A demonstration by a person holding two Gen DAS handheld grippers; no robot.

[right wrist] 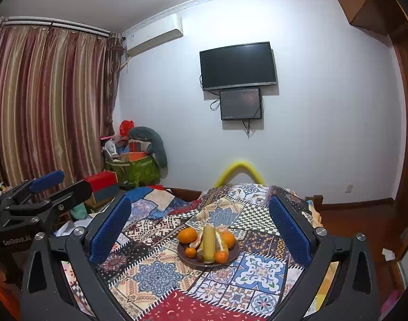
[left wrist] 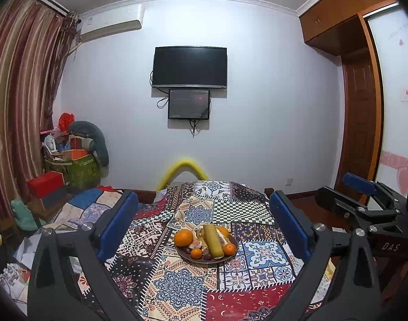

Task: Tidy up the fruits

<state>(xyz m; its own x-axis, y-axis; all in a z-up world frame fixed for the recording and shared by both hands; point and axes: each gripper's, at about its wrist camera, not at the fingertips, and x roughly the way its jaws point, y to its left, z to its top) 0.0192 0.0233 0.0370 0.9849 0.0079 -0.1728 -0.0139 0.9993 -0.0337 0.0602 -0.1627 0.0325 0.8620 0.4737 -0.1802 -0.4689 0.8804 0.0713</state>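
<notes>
A round dark-brown plate (left wrist: 188,257) (right wrist: 183,257) sits on the patchwork-patterned cloth (left wrist: 182,289) (right wrist: 155,272) of the bed, heaped with a large orange (left wrist: 183,237) (right wrist: 187,235), small tangerines (left wrist: 196,253) (right wrist: 190,252) and a long yellow-green stalk (left wrist: 214,240) (right wrist: 209,243). The left gripper (left wrist: 204,222) and right gripper (right wrist: 201,227) hover nearer the camera, jaws spread wide, holding nothing

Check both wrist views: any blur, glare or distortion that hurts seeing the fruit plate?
Left wrist view: heavy fisheye bending of walls, dark corner vignette, but the plate and fruit are sharp, evenly lit, no glare. Right wrist view: same bending and dark corners; plate sharp, soft shadows only, the TV shows no reflection.
</notes>
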